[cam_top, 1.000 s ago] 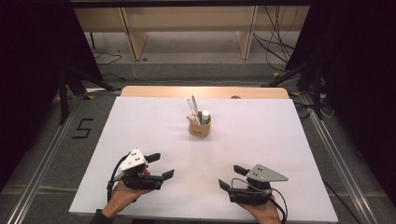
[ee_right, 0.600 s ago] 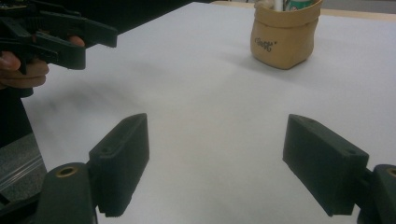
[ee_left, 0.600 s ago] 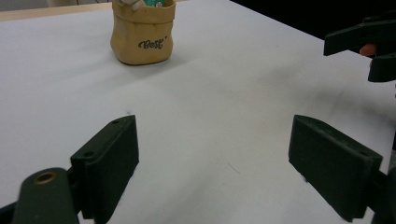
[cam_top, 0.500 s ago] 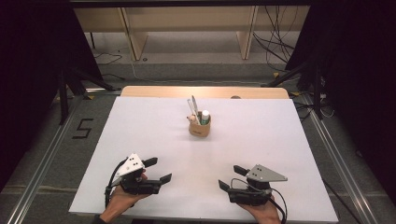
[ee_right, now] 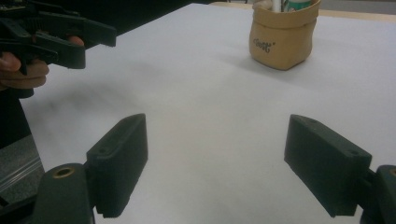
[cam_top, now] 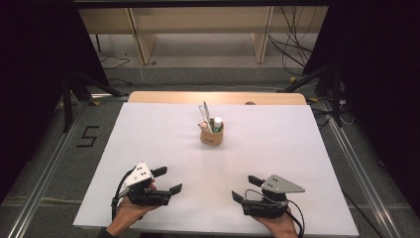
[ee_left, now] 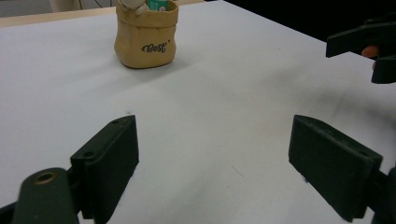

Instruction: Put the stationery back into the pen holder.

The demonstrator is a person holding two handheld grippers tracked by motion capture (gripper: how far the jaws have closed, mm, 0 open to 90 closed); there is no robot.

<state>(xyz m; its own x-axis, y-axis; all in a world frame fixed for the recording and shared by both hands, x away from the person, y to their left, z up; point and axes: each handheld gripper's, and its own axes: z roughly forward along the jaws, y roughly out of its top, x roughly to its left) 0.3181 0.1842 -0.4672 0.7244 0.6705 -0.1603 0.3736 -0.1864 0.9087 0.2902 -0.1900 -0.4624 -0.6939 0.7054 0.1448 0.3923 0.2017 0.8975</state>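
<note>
A tan pouch-shaped holder [cam_top: 211, 135] printed "Gest" stands upright on the white table [cam_top: 148, 129], past its middle. White pens and a green-capped tube stick out of it. My left gripper [cam_top: 168, 180] rests low near the front left edge, open and empty, jaws pointing right. My right gripper [cam_top: 246, 188] sits near the front right edge, open and empty, jaws pointing left. In the left gripper view the holder [ee_left: 146, 35] stands far ahead of the left gripper [ee_left: 215, 163]. In the right gripper view the holder [ee_right: 282, 39] is far beyond the right gripper [ee_right: 217, 163].
A wooden strip [cam_top: 163, 97] runs along the table's far edge. Metal rails flank the table, and a "5" mark [cam_top: 88, 136] is on the floor at left. Cables and wooden shelving legs lie beyond. The other gripper [ee_right: 60, 35] shows at upper left in the right gripper view.
My left gripper has slid slightly back toward the front edge and settled. The right gripper and the holder have not moved.
</note>
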